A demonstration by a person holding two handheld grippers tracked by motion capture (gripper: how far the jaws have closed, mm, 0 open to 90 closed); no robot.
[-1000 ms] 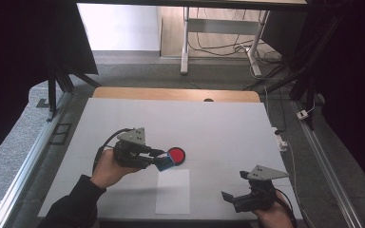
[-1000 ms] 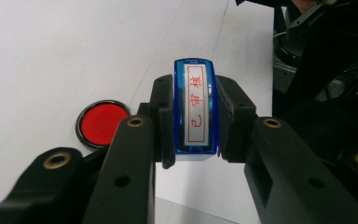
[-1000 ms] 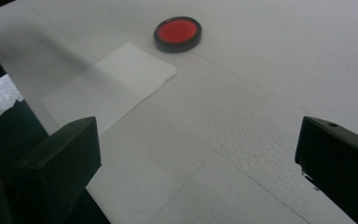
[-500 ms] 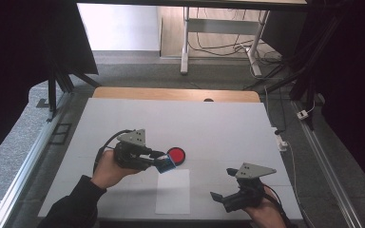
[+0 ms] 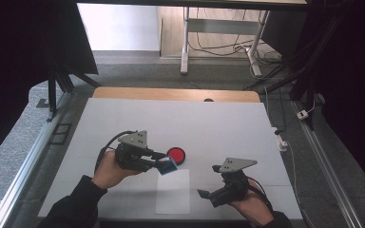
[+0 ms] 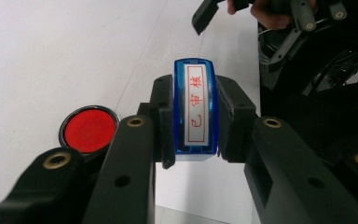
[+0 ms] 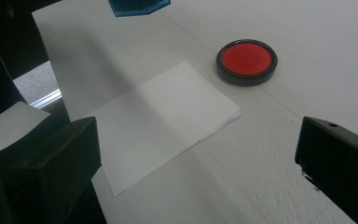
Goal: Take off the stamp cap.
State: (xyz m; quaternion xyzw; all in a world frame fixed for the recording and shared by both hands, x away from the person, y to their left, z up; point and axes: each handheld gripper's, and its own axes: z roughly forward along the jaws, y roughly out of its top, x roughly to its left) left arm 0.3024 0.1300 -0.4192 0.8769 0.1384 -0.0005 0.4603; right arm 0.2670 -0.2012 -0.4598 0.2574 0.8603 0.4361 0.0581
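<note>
Blue stamp [image 6: 195, 109] in left gripper [image 6: 193, 116] (right gripper [image 7: 200, 154] apparently agape)

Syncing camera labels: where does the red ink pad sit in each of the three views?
High view: red ink pad at table centre, just right of the blue stamp clamped in the left gripper.
Left gripper view: ink pad at lower left, left of the stamp.
Right gripper view: ink pad upper right of centre.
Shared landmark: white paper sheet.

This looks like a lab or recording room: a white desk [image 5: 180, 118] inside black curtains [image 5: 24, 57], metal rails [image 5: 24, 161], cables [image 5: 266, 57] on grey floor [image 5: 138, 71].
</note>
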